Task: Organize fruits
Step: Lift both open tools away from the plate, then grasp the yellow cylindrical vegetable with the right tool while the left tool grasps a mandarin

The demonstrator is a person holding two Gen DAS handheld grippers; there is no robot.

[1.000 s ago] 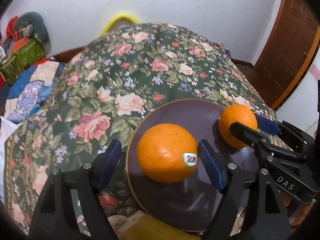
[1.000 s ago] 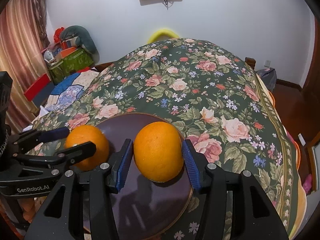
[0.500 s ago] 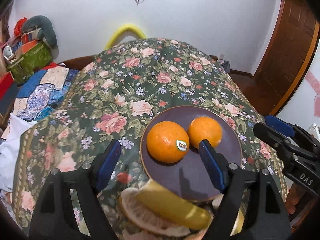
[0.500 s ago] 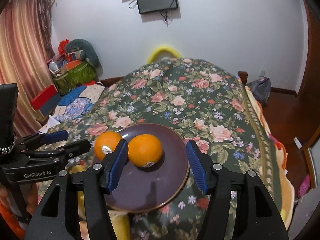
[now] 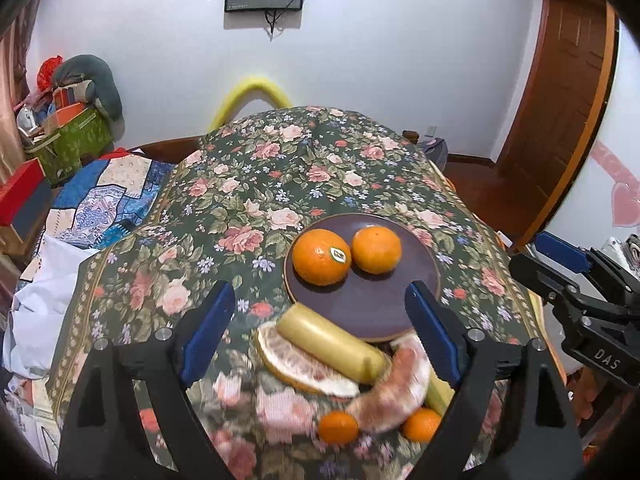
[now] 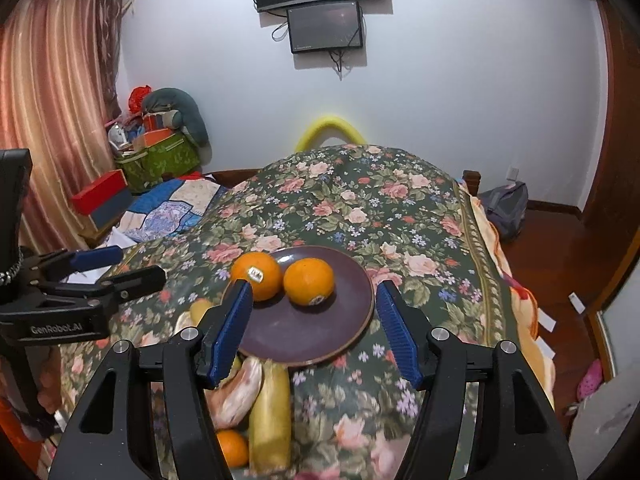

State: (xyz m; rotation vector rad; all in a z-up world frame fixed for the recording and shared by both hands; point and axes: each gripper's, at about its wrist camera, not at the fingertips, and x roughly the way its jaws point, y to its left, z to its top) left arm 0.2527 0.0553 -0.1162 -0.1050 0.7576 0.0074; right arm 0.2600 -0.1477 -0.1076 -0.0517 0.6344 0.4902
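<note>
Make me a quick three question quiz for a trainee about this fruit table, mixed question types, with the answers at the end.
1. True or false: the left gripper is shut on an orange.
2. How many oranges lie on the dark plate?
A) one
B) two
C) four
3. Fill in: the orange with the sticker lies on the ____ side of the plain orange in the left wrist view.

Key:
1. False. Both the left gripper and the right gripper are open and hold nothing.
2. B
3. left
</note>
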